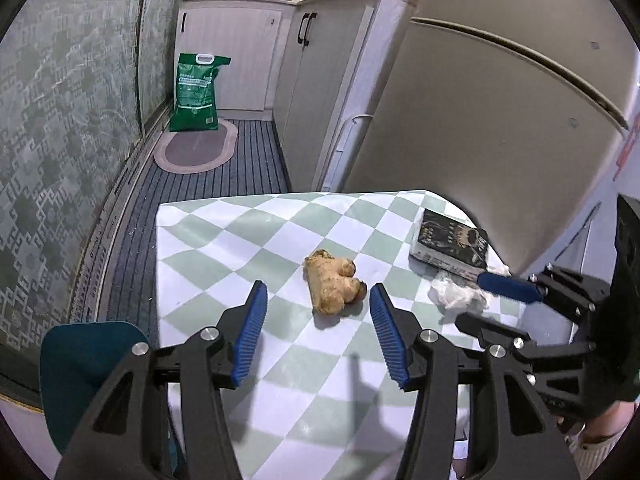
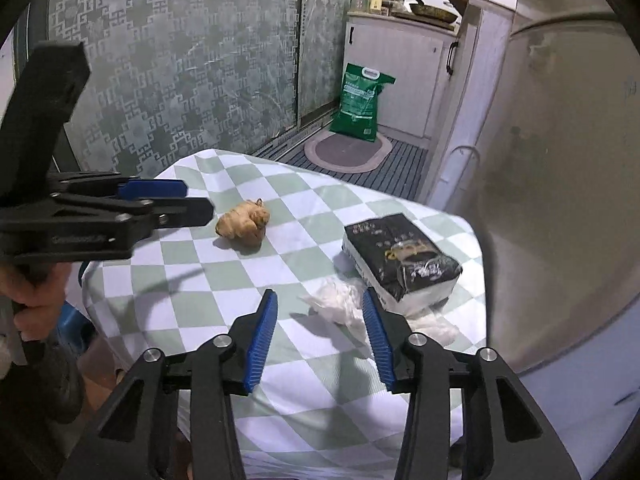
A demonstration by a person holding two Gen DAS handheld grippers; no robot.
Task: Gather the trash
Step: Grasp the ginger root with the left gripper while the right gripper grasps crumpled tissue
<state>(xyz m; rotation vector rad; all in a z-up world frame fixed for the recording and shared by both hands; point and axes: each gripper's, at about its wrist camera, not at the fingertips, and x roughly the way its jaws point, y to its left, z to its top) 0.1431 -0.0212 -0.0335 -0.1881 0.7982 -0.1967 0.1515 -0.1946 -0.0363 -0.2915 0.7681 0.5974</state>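
A: Status, left to right?

B: Nothing was collected yet. No bin showed in either view. Left claw point(image 1: 316, 312) hung over the table point(image 1: 224, 240), jaws about half open, empty. The ginger point(image 1: 334, 286) lay just beyond the tips, roughly centred in the gap, pads not touching it.

A: Right side?

B: Right claw point(image 2: 320, 312) was also about half open and empty. The tissue wad point(image 2: 336, 304) sat between and just past its tips; contact couldn't be told. Second wad point(image 2: 434, 326) lay to the right, against the pack point(image 2: 400, 264).

A: So what was left?

B: Everything, I'd judge: grip, lift, drop somewhere. Whether the ginger or the pack counted as trash I couldn't tell.

A: Materials?

B: Ginger: knobbly, tan, lobed, hard-looking. Tissue: white, crumpled, soft, would crush under the pads. Pack: flat block, glossy black wrap, white sides. Cloth: smooth green-white check, draped over the table edge. Pads: blue, ribbed. Fridge point(image 1: 500, 128) at far right: smooth, beige.
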